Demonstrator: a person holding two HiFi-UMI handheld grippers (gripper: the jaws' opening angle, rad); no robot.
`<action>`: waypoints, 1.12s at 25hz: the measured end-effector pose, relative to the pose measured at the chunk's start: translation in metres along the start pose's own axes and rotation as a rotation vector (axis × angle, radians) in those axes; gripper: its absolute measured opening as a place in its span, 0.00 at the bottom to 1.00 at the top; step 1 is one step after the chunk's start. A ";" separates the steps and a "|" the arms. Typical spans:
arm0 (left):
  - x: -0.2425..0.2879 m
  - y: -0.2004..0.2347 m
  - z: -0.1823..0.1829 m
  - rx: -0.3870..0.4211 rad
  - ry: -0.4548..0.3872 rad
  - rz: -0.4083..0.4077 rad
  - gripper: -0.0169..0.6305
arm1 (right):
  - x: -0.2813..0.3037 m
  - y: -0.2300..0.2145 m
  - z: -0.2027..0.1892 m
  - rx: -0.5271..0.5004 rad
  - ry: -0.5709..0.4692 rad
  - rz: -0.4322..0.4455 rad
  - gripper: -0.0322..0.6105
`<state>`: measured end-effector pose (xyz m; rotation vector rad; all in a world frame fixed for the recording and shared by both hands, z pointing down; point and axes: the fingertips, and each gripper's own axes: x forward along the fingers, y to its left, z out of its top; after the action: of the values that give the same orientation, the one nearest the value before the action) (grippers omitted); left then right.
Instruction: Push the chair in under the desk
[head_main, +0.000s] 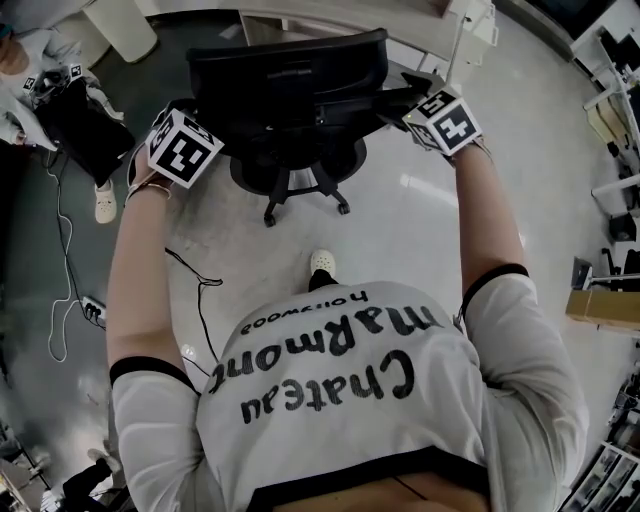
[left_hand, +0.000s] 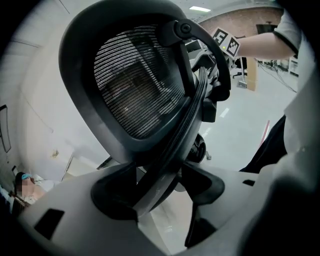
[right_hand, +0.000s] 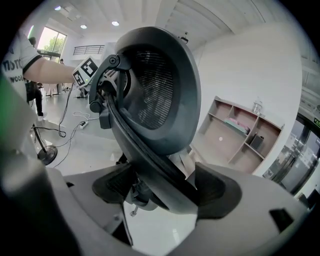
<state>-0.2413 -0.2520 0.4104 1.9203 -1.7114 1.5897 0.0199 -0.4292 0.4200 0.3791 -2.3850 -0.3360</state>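
The pale floor (head_main: 400, 220) fills most of the room. The light desk (head_main: 420, 28) sits at twelve o'clock in the head view. Just below it stands the black office chair (head_main: 290, 75), mesh back toward the person. Its five-star castor base (head_main: 300, 190) is out on the open floor at the desk's six o'clock side. How far the seat reaches under the desktop I cannot tell.

The person has an arm out on each flank of the backrest. The left gripper (left_hand: 159, 182) comes in at nine o'clock of the chair. Its jaws are only part closed, pinching the curved rim of the back frame, which crosses slantwise between the pads. The right gripper (right_hand: 162, 187) is at three o'clock and does the same (rim wedged between both pads, hard against the right one).

An open shelf unit (right_hand: 240, 135) stands by the wall at four o'clock in the right gripper view. A power strip (head_main: 92, 312) with trailing cable lies at eight o'clock in the head view.
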 end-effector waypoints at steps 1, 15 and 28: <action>-0.006 0.000 0.000 -0.001 0.003 0.002 0.46 | -0.004 0.001 0.003 -0.003 -0.006 0.002 0.64; 0.019 0.011 0.006 0.004 0.059 -0.014 0.48 | -0.002 0.003 0.000 0.024 -0.028 -0.013 0.62; -0.033 0.028 0.034 0.041 0.113 0.054 0.50 | -0.068 0.016 0.022 -0.023 0.005 -0.009 0.54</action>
<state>-0.2363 -0.2630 0.3563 1.7791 -1.7127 1.7297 0.0517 -0.3870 0.3689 0.3799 -2.3735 -0.3653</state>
